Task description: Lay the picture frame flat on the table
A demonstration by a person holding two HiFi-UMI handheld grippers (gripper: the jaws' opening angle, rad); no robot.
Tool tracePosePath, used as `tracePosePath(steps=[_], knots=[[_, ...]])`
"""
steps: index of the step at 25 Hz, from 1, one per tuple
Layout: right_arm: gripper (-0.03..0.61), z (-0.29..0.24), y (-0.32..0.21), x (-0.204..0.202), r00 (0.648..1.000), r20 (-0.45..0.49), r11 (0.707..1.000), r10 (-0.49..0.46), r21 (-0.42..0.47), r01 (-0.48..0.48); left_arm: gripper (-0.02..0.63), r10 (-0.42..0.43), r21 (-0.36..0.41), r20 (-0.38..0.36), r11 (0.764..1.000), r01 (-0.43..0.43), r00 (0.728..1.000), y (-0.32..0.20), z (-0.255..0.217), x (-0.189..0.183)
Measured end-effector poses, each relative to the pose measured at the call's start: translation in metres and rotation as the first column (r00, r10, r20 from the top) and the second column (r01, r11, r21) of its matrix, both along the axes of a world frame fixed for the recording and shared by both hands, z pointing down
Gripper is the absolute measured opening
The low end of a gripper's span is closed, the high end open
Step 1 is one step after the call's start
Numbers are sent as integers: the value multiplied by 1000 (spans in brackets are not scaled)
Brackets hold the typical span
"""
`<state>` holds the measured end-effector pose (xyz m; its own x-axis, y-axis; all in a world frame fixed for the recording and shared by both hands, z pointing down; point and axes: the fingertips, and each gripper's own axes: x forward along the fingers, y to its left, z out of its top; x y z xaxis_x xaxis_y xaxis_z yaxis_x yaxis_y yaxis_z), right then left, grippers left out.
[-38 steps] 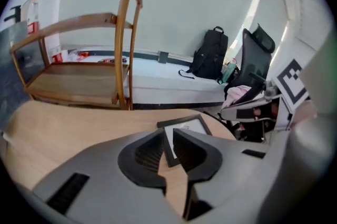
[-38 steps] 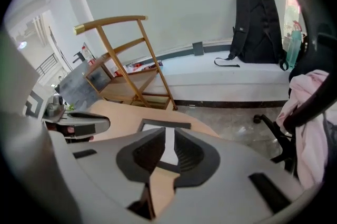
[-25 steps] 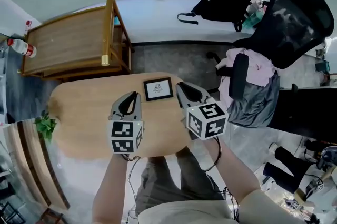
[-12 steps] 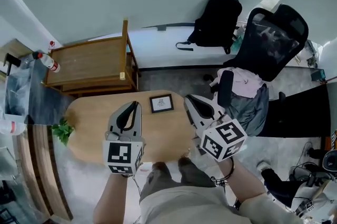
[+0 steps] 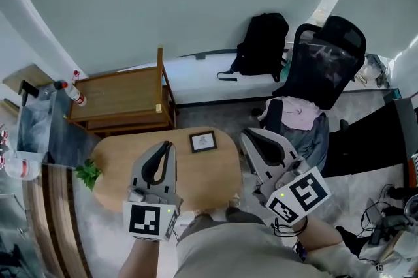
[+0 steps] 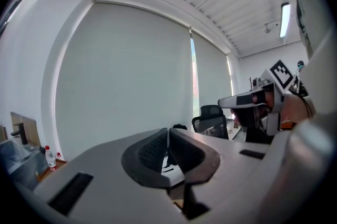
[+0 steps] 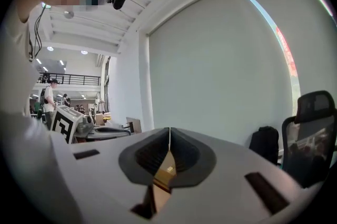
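- The picture frame (image 5: 203, 141) lies flat, face up, on the wooden surface (image 5: 114, 156), near its 12 o'clock edge.
- The left tool (image 5: 166, 147) is clenched on nothing, at the frame's 8 o'clock and apart from it.
- The right tool (image 5: 249, 136) is likewise clenched and empty, at the frame's 3 o'clock.

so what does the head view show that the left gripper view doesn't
Only the head view: the picture frame lying flat on the wooden table, and the plant. Only the left gripper view: the ceiling light, and the left gripper close up, fingers pressed together on nothing. Both: the right gripper, the office chair, the bottle.
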<state>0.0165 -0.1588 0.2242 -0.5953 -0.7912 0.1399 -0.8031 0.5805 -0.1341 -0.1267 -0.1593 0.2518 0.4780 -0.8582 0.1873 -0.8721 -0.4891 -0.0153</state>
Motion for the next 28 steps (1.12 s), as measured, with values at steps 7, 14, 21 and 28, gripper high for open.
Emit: tracePosePath(steps=[7, 14, 21, 28], knots=[[-3, -69, 32, 4, 999, 30, 993, -11, 122, 7, 17, -1, 125, 32, 992, -3, 999, 31, -63, 2], [-4, -100, 60, 10, 1000, 29, 982, -10, 187, 4, 17, 6, 202, 61, 979, -18, 998, 59, -99, 2], [-5, -102, 71, 2, 999, 4, 978, -32, 206, 31, 17, -3, 222, 84, 975, -16, 997, 70, -101, -3], [-4, -96, 68, -1, 999, 17, 983, -39, 180, 35, 17, -12, 213, 90, 977, -7, 996, 71, -99, -7]])
